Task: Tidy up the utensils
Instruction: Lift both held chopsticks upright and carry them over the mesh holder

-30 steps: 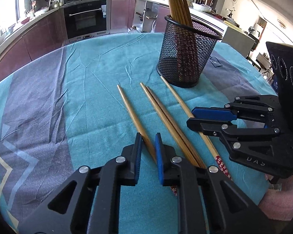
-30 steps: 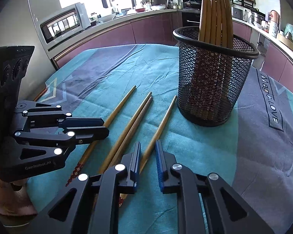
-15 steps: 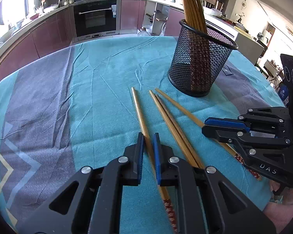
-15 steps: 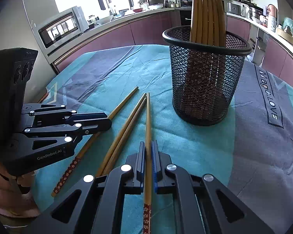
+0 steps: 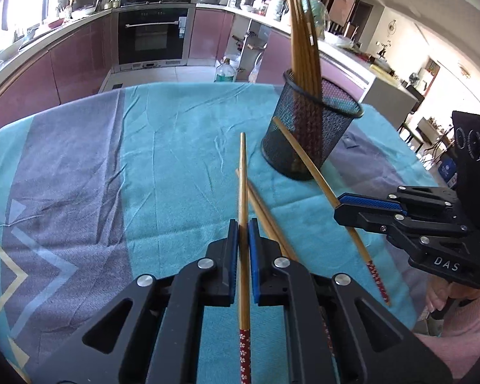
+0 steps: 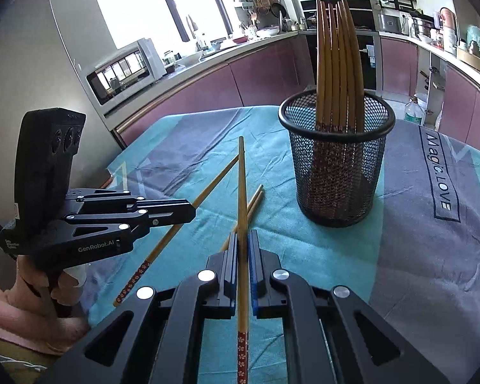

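Chopsticks are the task's thing here, and each gripper has one. Left gripper (image 5: 243, 233) is clenched on a chopstick (image 5: 243, 192) near its patterned red end, w/ the long plain part sticking forward over the teal tablecloth (image 5: 176, 160). Right gripper (image 6: 243, 246) is clenched on another chopstick (image 6: 241, 185) in the same way, approx. at the same place on the stick. Both sticks look lifted off the cloth, tips pointing toward the mesh holder (image 6: 336, 166), which stands upright and already has several chopsticks inside. Two more chopsticks (image 5: 265, 211) lie on the cloth between the grippers, touching each other, not yet collected.

Handling, as I judge it: the sticks are light, stiff and thin, prob. smooth wood, so they can swivel between the pads if held at one point only. Hold is near the back end, so the long front part may swing; a grip closer to the middle would be steadier. Not fragile, but the narrow tip can catch on the mesh rim when it goes in.
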